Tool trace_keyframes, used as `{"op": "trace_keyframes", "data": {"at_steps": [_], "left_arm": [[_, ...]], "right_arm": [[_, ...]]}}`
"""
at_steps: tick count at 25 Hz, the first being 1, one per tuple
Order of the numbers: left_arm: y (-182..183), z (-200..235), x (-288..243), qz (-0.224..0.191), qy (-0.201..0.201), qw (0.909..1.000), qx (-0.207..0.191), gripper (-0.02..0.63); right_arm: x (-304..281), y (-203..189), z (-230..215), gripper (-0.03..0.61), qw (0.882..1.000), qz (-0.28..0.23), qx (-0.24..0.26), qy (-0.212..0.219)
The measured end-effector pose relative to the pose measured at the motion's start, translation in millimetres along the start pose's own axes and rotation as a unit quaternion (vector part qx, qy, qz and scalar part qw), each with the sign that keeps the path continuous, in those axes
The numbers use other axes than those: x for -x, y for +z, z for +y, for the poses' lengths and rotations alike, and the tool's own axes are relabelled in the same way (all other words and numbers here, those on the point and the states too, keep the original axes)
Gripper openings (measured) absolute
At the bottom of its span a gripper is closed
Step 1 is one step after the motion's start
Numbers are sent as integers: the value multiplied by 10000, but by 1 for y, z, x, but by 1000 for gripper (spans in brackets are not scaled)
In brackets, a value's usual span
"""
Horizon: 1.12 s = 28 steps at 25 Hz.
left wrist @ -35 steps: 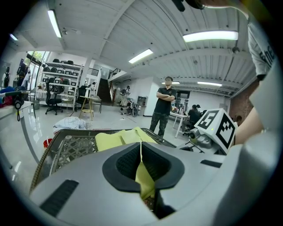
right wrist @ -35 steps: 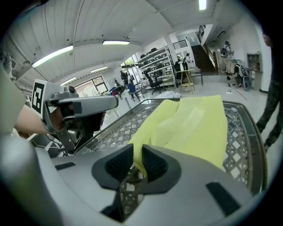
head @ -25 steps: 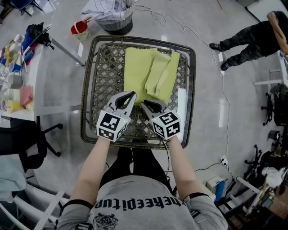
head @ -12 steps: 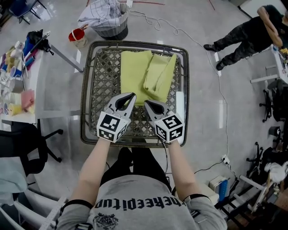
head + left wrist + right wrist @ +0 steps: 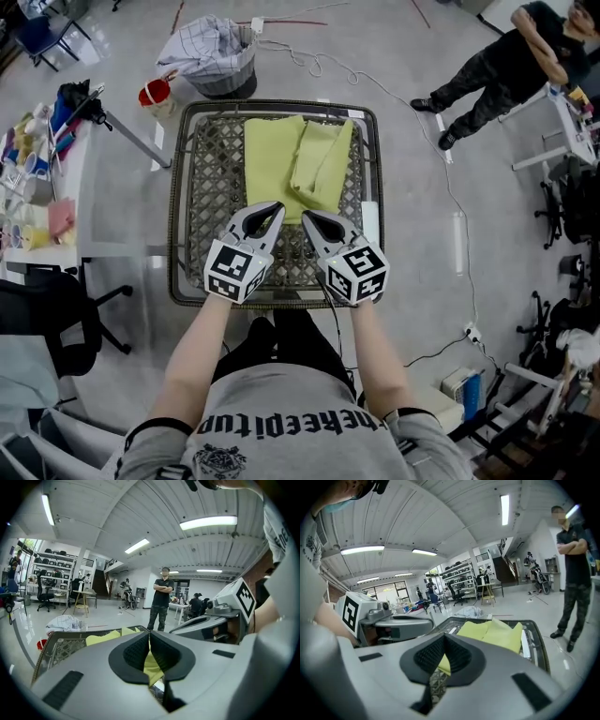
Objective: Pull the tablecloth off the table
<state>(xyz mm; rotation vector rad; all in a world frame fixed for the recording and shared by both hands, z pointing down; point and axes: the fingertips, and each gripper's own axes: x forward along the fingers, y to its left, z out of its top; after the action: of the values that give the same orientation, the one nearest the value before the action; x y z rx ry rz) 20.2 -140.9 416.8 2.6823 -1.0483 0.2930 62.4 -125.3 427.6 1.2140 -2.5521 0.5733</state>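
Observation:
A yellow-green tablecloth lies partly folded over on the far half of a wicker table with a dark rim. Both grippers meet at the cloth's near edge. My left gripper is shut, and in the left gripper view the cloth shows pinched between its pads. Just to the right, my right gripper is also shut. In the right gripper view a corner of cloth sits between the pads, and the rest of the cloth stretches away over the table.
A person stands with folded arms beyond the table's far right corner. A basket of laundry and a red bucket sit on the floor behind the table. A cluttered white desk and an office chair stand at left.
Both grippers have stayed at the cloth's near edge and drawn slightly toward me. The cloth keeps the same folded shape. The head view has shifted, showing more floor beyond the table.

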Motion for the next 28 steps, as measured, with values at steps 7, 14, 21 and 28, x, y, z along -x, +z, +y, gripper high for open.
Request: {"op": "trace_keyframes", "data": {"at_steps": [7, 14, 21, 28], "left_arm": [[10, -12, 14, -111, -68, 9999, -67, 21], [19, -23, 30, -269, -155, 9994, -147, 18], [32, -32, 48, -471, -206, 9985, -183, 18], [50, -41, 69, -715, -256, 9969, -203, 17]], "right_arm": [[18, 17, 15, 11, 9995, -294, 65, -58], [36, 32, 33, 10, 9981, -587, 140, -99], [52, 44, 50, 10, 9964, -795, 266, -137], [66, 58, 69, 10, 9938, -1020, 430, -138]]}}
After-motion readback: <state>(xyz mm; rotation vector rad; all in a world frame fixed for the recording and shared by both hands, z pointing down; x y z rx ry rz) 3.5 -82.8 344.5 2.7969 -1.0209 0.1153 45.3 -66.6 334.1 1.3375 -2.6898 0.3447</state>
